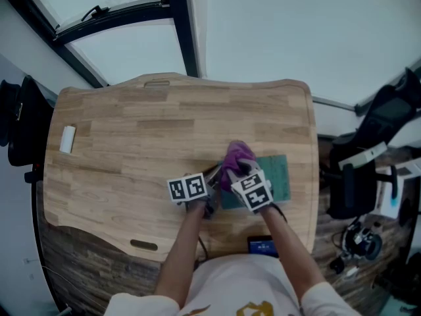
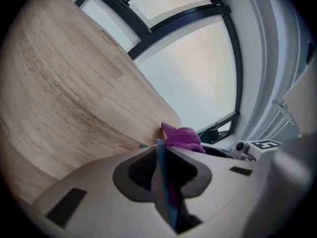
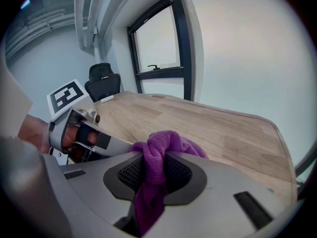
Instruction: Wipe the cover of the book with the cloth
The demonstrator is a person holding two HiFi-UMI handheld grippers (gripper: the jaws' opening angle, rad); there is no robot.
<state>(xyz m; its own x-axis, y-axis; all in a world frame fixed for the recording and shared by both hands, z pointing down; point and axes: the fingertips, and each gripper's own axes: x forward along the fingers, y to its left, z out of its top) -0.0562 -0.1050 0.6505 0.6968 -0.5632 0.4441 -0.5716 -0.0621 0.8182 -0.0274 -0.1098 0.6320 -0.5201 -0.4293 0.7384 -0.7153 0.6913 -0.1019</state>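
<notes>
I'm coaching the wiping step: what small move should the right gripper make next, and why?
Probably sweep the right gripper rightward over the book: its purple cloth sits at the cover's left end, where the left gripper clamps the edge.

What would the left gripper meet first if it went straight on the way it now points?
Most likely the purple cloth: it sits bunched directly ahead of the left gripper, which is shut on the edge of the teal book. How close the cloth lies is hard to judge.
</notes>
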